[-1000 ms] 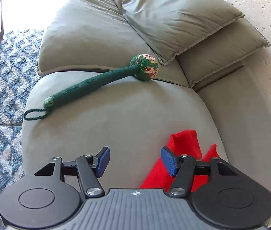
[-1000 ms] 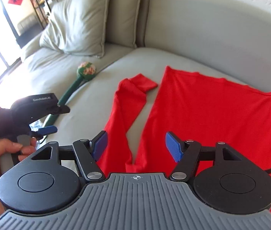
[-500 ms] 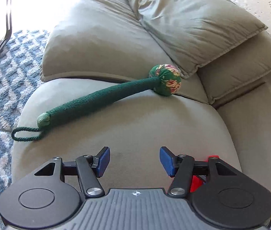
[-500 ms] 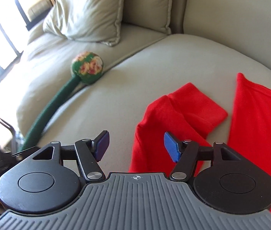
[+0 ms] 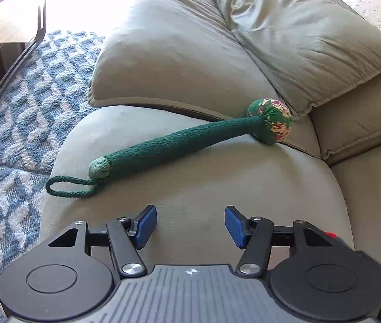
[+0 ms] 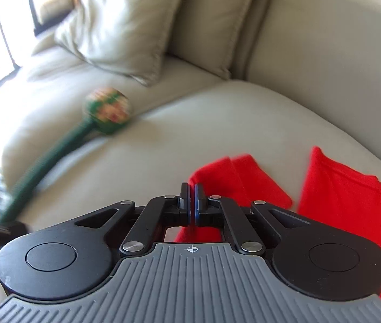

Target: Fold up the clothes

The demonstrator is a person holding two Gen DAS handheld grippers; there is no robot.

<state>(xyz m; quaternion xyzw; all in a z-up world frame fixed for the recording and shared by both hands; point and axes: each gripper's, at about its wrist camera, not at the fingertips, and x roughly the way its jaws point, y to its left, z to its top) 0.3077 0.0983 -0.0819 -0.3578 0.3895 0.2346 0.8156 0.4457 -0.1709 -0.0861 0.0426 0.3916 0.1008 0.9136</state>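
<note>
A: Where is the garment?

B: In the right wrist view the red garment lies flat on the grey sofa seat, filling the lower right of the frame, its sleeve just left of the body at lower centre. The right gripper has its pads pressed together over the sleeve's near edge; whether cloth sits between them I cannot tell.

A: And the left one?

B: The left gripper shows its blue pads well apart, at lower centre, over bare cushion. Only a red sliver peeks out at the lower right edge.

A: Any containers?

B: I can make out none.

A: Room to move?

B: A green fabric mallet lies slantwise across the middle of the left view, its floral head touching a pillow at upper right. The seat's rounded edge falls away at left to a blue patterned rug. Between the mallet and the sleeve the cushion is bare.
</note>
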